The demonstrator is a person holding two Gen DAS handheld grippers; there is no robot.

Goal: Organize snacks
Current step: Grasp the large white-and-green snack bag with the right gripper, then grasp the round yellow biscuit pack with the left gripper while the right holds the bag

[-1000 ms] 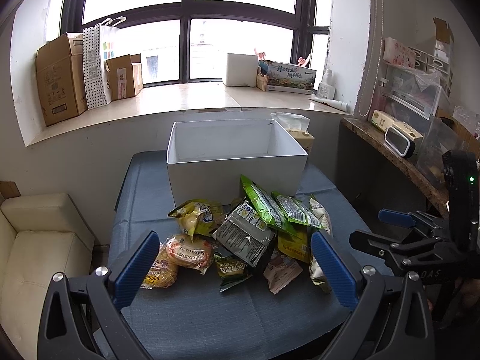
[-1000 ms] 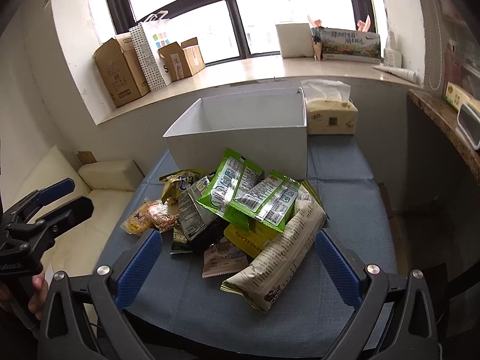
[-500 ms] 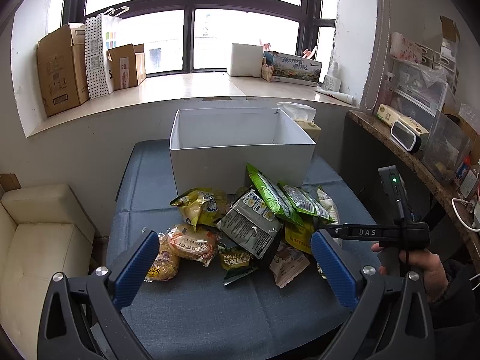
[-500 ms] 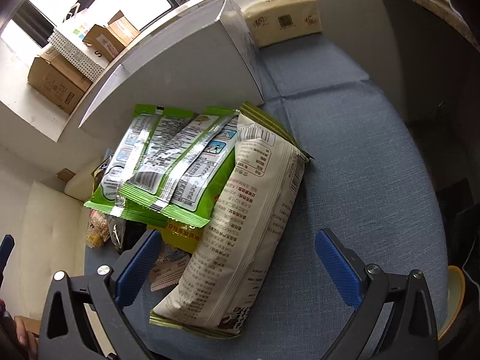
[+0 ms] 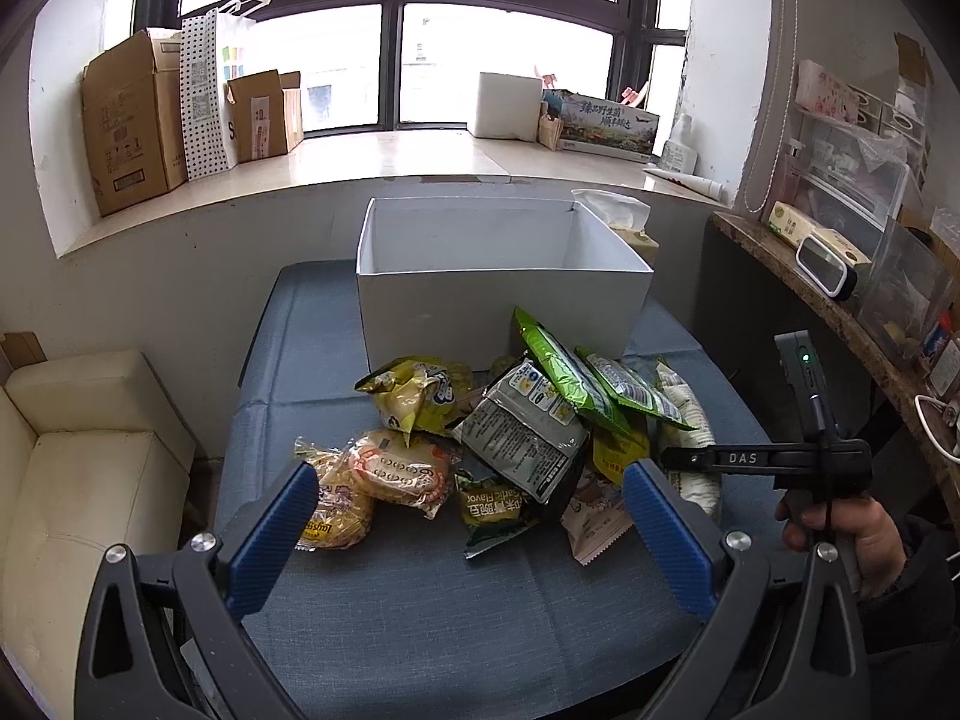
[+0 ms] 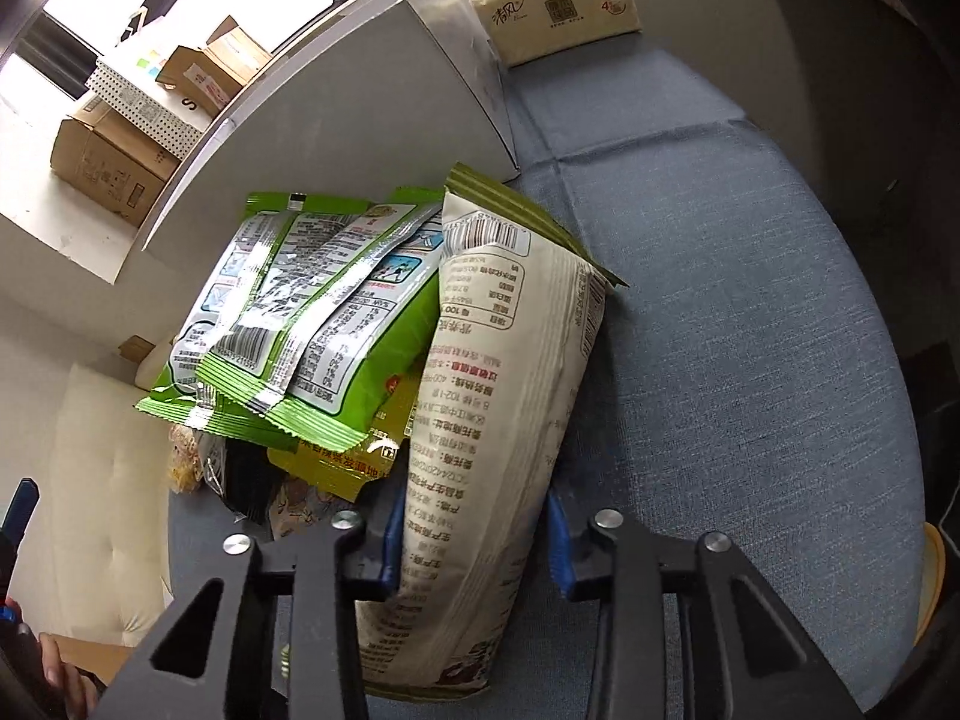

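Observation:
A pile of snack bags (image 5: 516, 438) lies on the blue table (image 5: 420, 612) in front of an open white box (image 5: 498, 294). My right gripper (image 6: 474, 546) is shut on a long cream-coloured snack bag (image 6: 504, 420) at the right edge of the pile, its pads pressing both sides; the bag lies beside two green packets (image 6: 300, 324). In the left wrist view the right gripper (image 5: 678, 456) reaches into the pile from the right. My left gripper (image 5: 468, 534) is open and empty, hovering above the table's front, short of the pile.
A tissue box (image 6: 558, 6) sits behind the white box on the right. A cream sofa (image 5: 78, 480) stands left of the table. Cardboard boxes (image 5: 132, 120) line the windowsill, and a cluttered shelf (image 5: 840, 264) runs along the right.
My right gripper has dropped down to the pile and closed on the long cream bag. My left gripper has stayed open and moved slightly closer to the pile.

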